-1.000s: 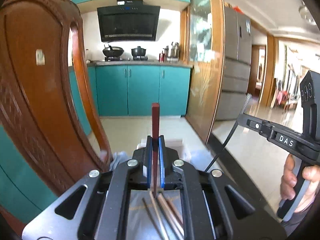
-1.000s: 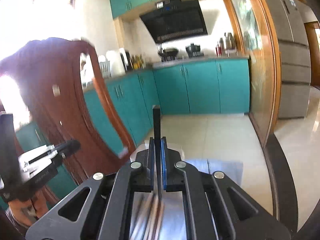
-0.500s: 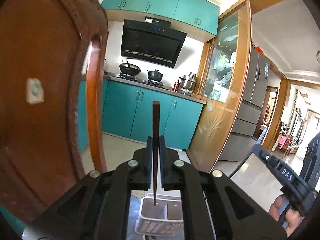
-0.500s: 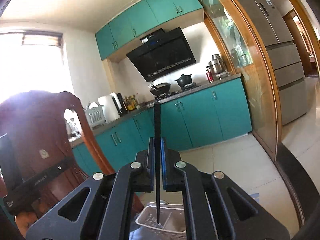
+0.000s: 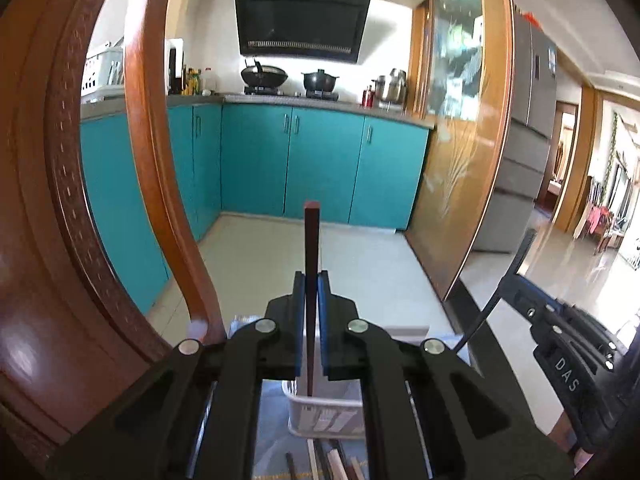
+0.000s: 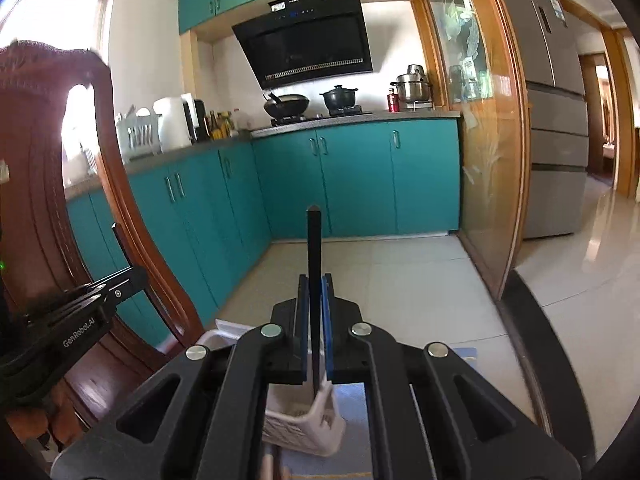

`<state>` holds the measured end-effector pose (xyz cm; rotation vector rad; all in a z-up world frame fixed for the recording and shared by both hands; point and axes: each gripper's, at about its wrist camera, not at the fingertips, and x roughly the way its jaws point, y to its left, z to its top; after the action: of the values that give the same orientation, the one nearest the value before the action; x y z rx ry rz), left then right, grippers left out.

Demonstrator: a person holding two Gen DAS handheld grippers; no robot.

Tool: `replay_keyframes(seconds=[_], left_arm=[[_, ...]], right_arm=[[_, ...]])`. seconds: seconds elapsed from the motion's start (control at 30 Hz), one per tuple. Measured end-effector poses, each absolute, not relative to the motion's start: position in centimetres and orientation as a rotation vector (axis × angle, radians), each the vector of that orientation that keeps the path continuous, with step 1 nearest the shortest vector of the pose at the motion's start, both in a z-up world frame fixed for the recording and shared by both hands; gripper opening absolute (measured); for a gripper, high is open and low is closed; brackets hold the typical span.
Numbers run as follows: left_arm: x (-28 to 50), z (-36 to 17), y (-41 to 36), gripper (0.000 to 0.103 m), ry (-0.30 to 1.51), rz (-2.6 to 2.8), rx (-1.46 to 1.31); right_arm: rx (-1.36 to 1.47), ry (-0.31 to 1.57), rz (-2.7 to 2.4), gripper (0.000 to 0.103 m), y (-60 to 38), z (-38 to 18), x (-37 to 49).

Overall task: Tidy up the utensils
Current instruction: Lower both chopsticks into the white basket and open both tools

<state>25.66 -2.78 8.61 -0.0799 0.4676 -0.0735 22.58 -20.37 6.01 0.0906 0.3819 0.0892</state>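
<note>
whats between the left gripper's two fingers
A reddish-brown chopstick, pinched upright in the left gripper, its lower tip over the white basket. The left wrist view shows it.

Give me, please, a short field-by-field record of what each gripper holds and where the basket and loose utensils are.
left gripper: shut on reddish-brown chopstick, held upright
right gripper: shut on black chopstick, held upright
white basket: below both grippers, each chopstick's lower tip over its opening
loose chopsticks: lying on the surface in front of the basket
background: wooden chair, teal cabinets
</note>
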Motion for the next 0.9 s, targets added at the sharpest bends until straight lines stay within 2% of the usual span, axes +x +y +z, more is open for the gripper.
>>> replay_keyframes(seconds=[0.13,0.33,0.43,0.57,0.6,0.67,0.7,0.8,0.9], left_arm=[[25.4,7.2,-2.9,0.007,0.505,-0.069,-0.078],[24.3,5.8,-2.4,0.007,0.513,-0.075,-0.075],[23.3,5.7,-2.4,0.007,0.481,-0.081,-0.049],[20.9,5.3,-2.1,0.008,0.448,-0.084,-0.012],[20.5,5.3,-2.1,0.01,0.441,-0.083,-0.008],[19.5,5.2,-2.0,0.025,0.426,-0.084,-0.004],[18.9,5.1,-1.8,0.028,0.414,-0.083,-0.002],[18.1,4.9,-1.8,0.031,0.409,-0.083,0.026],[17.7,4.2,-2.0,0.037,0.414,-0.073,0.056]], right_arm=[[0.054,0.391,0.083,0.007,-20.1,5.1,21.8],[0.025,0.375,0.098,0.021,-21.1,4.3,19.6],[0.029,0.351,0.14,0.034,-21.5,4.1,17.5],[0.031,0.341,0.189,0.037,-21.7,3.5,15.3],[0.043,0.35,0.217,0.038,-21.8,3.1,14.9],[0.05,0.385,0.267,0.045,-21.5,2.2,14.5],[0.04,0.411,0.291,0.045,-21.1,1.6,14.3],[-0.012,0.498,0.329,0.045,-19.6,-0.1,14.7],[-0.061,0.688,0.349,0.045,-17.4,-3.8,16.0]])
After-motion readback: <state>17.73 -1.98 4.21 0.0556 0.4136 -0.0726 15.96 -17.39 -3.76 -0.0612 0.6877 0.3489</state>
